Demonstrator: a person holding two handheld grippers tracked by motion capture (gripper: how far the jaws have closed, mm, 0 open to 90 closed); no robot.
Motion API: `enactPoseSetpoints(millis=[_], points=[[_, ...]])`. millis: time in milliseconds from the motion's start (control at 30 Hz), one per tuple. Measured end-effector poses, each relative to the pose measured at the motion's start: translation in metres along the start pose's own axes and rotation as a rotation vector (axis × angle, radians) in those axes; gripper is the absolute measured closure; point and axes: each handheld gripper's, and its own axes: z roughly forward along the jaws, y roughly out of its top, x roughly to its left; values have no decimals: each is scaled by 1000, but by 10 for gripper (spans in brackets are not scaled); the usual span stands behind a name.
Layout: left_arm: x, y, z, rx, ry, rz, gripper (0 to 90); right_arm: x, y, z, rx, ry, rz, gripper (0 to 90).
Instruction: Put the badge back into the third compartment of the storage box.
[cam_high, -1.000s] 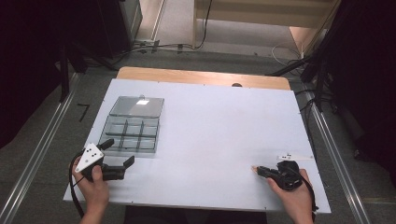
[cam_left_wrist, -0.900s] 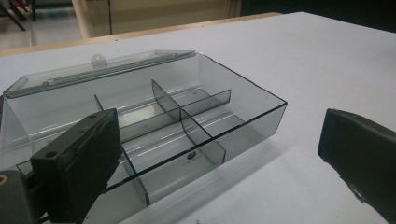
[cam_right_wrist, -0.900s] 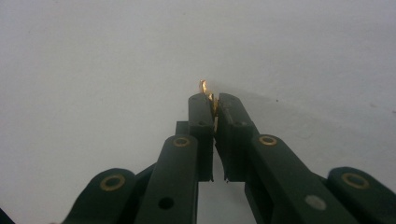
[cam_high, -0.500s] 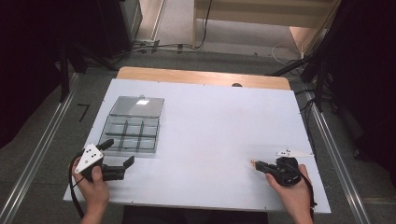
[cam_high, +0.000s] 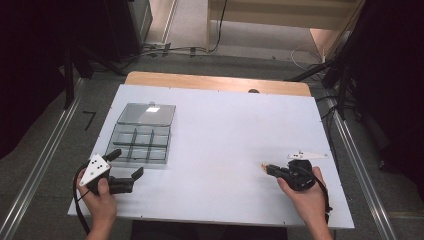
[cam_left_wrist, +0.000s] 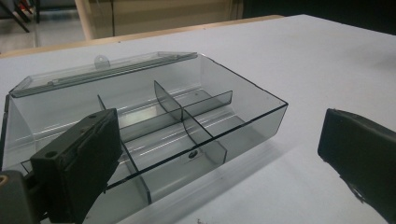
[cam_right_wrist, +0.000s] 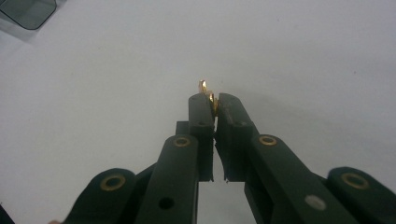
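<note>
Right, wide bare table (cam_high: 225, 130) mid-span; right gripper (cam_right_wrist: 211, 99) pinches small gold piece (cam_right_wrist: 205, 88) at tips; left gripper (cam_high: 126, 167) gapes beside clear compartment box (cam_high: 142, 135).

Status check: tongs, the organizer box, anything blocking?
Left tongs open, at clear organizer box. Right tongs shut on small gold piece. Box lid open, compartments look empty. White table between them bare.

The right gripper (cam_high: 270, 169), clamped on a small gold part (cam_right_wrist: 208, 94), now sits slightly farther forward on the white table (cam_high: 225, 130).
</note>
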Motion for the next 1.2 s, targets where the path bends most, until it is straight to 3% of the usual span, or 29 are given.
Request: enactPoseSetpoints(millis=[600, 1200], points=[[0, 0, 0, 0, -7, 0, 0, 22, 27, 29, 9, 46, -43, 828], [1, 0, 0, -4, -9, -6, 0, 43, 59, 44, -1, 79, -90, 828]])
